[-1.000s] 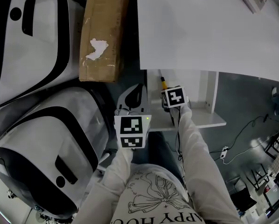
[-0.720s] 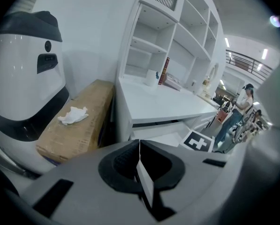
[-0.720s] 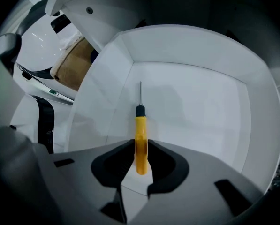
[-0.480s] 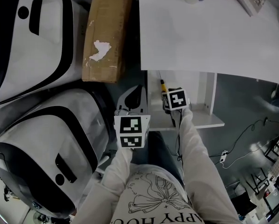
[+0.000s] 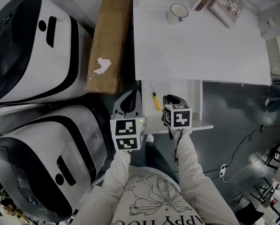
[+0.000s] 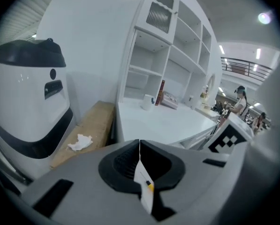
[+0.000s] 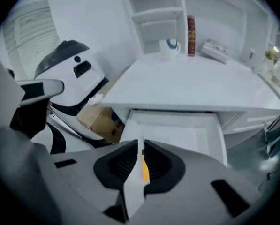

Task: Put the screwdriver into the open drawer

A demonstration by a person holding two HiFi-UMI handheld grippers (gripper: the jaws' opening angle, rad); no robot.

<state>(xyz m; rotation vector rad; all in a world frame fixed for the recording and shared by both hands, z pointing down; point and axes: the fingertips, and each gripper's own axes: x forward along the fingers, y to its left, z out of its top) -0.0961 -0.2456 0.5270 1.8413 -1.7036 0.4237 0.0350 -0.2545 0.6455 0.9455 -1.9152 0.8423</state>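
Observation:
The yellow-handled screwdriver [image 5: 155, 100] lies loose on the floor of the open white drawer [image 5: 182, 92] under the desk. My right gripper [image 5: 170, 101] hangs above the drawer, just right of the screwdriver and apart from it. Its jaws are closing to a narrow slit with nothing between them. In the right gripper view the screwdriver [image 7: 145, 168] shows through that slit, down in the drawer [image 7: 177, 135]. My left gripper [image 5: 130, 99] is held left of the drawer, shut and empty. Its own view shows the screwdriver [image 6: 149, 185] far below the left gripper [image 6: 140, 143].
The white desk top [image 5: 200, 46] juts over the drawer's back, with a mug [image 5: 178, 12] and a book [image 5: 226, 3] at its far edge. A long cardboard box [image 5: 109, 46] and two large white-and-black machines [image 5: 32, 46] [image 5: 50, 158] crowd the left.
Both grippers have risen away from the drawer. The right gripper has let go of the screwdriver, which now lies in the drawer, and its jaws have narrowed.

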